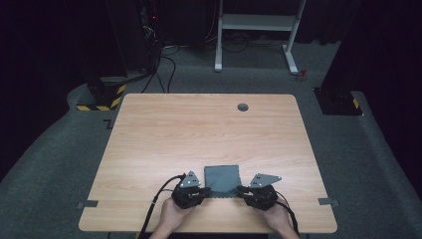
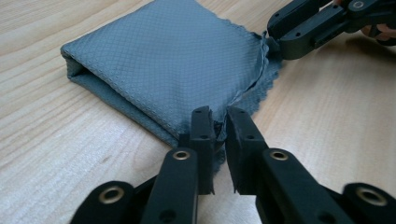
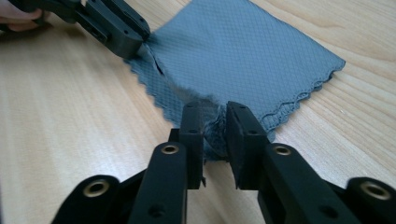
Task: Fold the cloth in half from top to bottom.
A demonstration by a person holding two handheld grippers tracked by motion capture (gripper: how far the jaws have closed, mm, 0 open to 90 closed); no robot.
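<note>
- Left gripper view: the left hand-held gripper (image 2: 218,122) sits at the bottom of the frame, jaws a narrow slot apart, with the near corner of the cloth (image 2: 173,60) bunched between them. The pads look barely off the fabric, so I read this as a grip being let go rather than a firm pinch.
- Right gripper view: the right hand-held gripper (image 3: 215,120) stands the same way, jaws slightly parted around the other near corner, a puckered tuft of fabric in the gap.
- High view: both tools flank the cloth's near edge, low and centre in the frame, left hand-held gripper (image 1: 203,192) and right hand-held gripper (image 1: 242,190) on either side.
- Progress, as I judge it: the cloth already lies folded over, so the fold looks done. What seems left is freeing both corners and drawing the hands back, or one more fold.
- Cloth: grey, fine diamond weave, scalloped edge, lying flat on the desk (image 1: 199,129). One side shows a doubled, rounded fold; the near edge is slightly ruffled, its layers not quite aligned.
</note>
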